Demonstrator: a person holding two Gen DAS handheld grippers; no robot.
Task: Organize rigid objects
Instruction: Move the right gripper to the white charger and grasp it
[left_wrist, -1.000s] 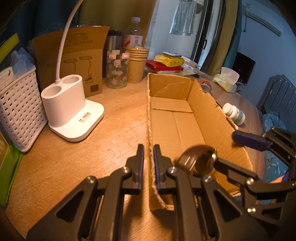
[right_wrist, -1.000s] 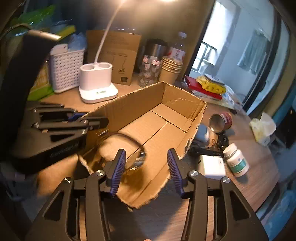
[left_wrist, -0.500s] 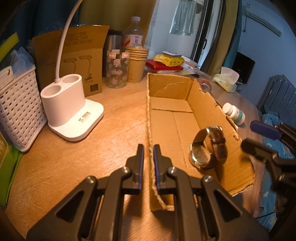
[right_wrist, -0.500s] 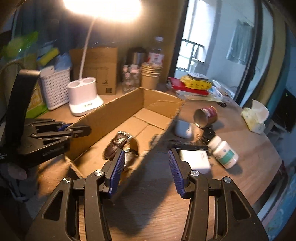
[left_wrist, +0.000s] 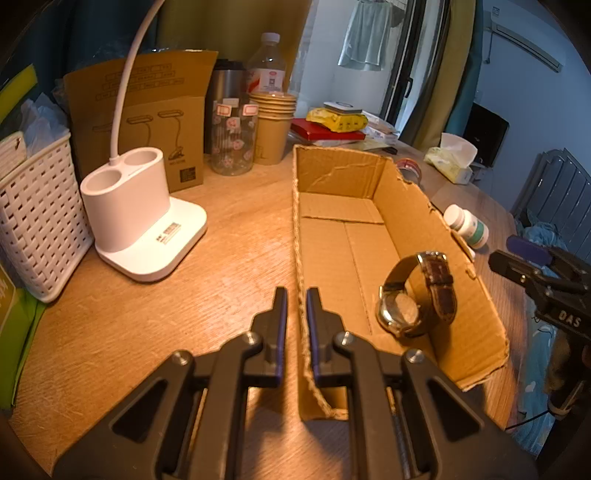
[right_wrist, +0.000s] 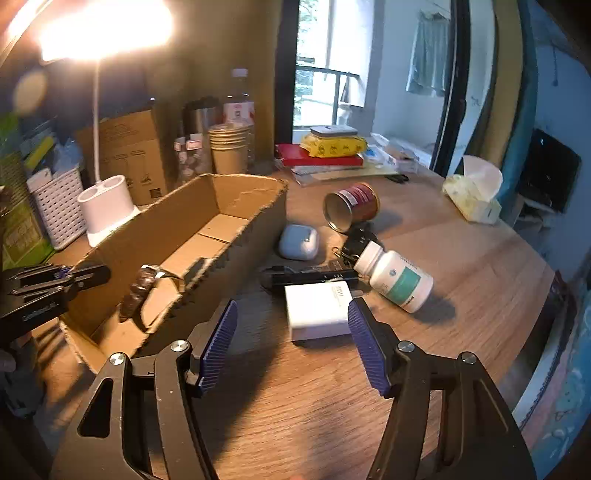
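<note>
A long open cardboard box (left_wrist: 406, 192) lies on the wooden table. My left gripper (left_wrist: 296, 295) is shut on the box's near left wall, which runs between its fingers. A wristwatch (left_wrist: 413, 295) with a brown strap rests inside the box near its front end, leaning on the right wall. My right gripper (right_wrist: 292, 308) hovers over the table right of the box (right_wrist: 166, 229); its jaws are opening and nothing is between them. Just beyond its fingertips lies a white charger block (right_wrist: 317, 306). The watch (right_wrist: 147, 291) and left gripper (right_wrist: 74, 273) show at left.
Right of the box lie a white pill bottle (right_wrist: 397, 277), a tipped red can (right_wrist: 351, 208), a pale earbud case (right_wrist: 298, 242) and a black stick-shaped item (right_wrist: 314, 275). A white lamp base (left_wrist: 144, 221), white basket (left_wrist: 37, 218), paper cups (left_wrist: 273, 125) and bottles stand at the back left.
My right gripper let go of the watch inside the box, pulled out to the right over the table and opened wider. The watch now rests in the box. The left gripper stayed put.
</note>
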